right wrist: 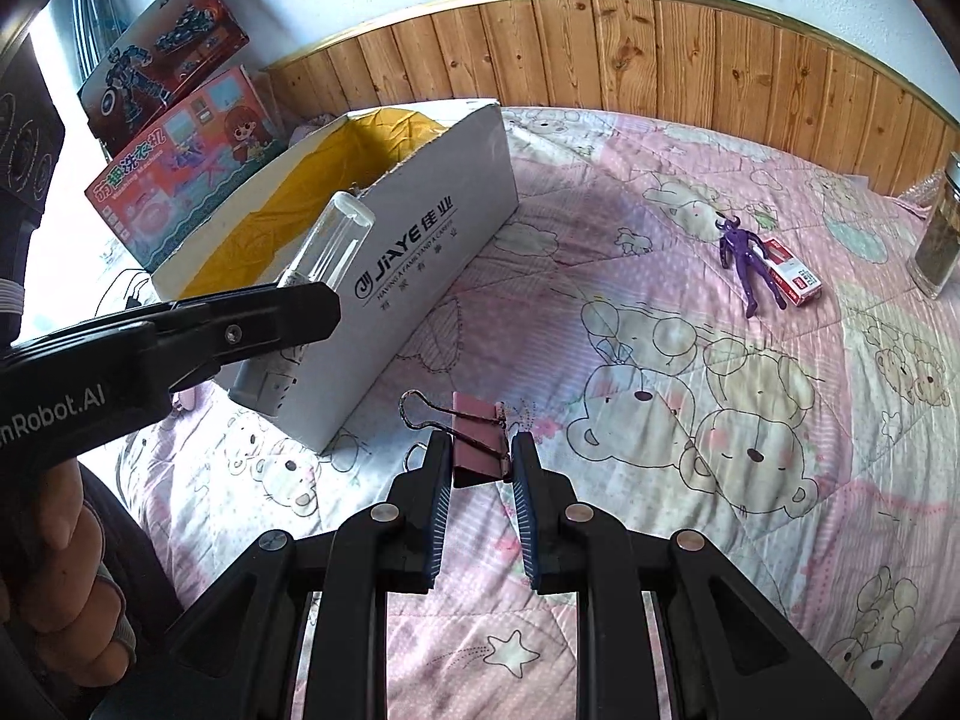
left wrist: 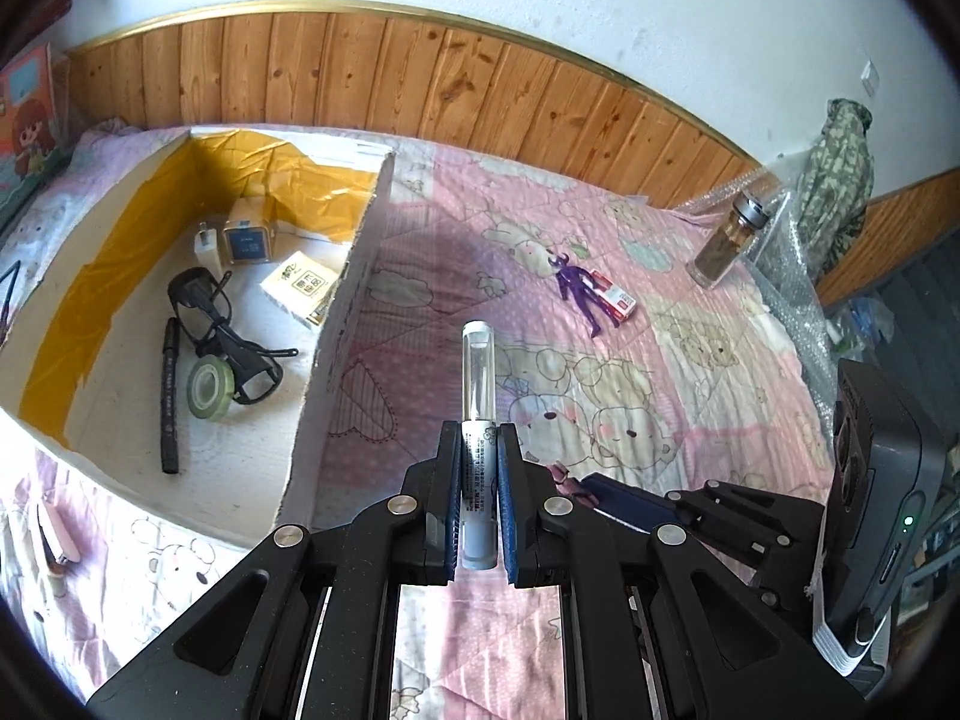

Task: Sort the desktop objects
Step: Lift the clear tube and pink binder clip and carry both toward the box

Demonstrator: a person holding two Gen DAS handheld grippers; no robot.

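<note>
My left gripper (left wrist: 479, 438) is shut on a glue stick (left wrist: 478, 384) with a clear cap, held above the pink bedsheet just right of the white cardboard box (left wrist: 354, 276). In the right wrist view the glue stick (right wrist: 333, 246) and left gripper (right wrist: 318, 294) hover by the box (right wrist: 432, 276). My right gripper (right wrist: 480, 450) has its jaws around a pink binder clip (right wrist: 477, 441) lying on the sheet. A purple figurine (left wrist: 579, 294) and a small red-and-white box (left wrist: 615, 300) lie farther out.
The box holds black glasses (left wrist: 210, 312), a tape roll (left wrist: 209, 389), a black pen (left wrist: 170, 396), a charger plug (left wrist: 205, 247), a small cube (left wrist: 246, 240) and a card pack (left wrist: 300, 288). A glass jar (left wrist: 726, 240) stands at right. Toy boxes (right wrist: 180, 162) lean at left.
</note>
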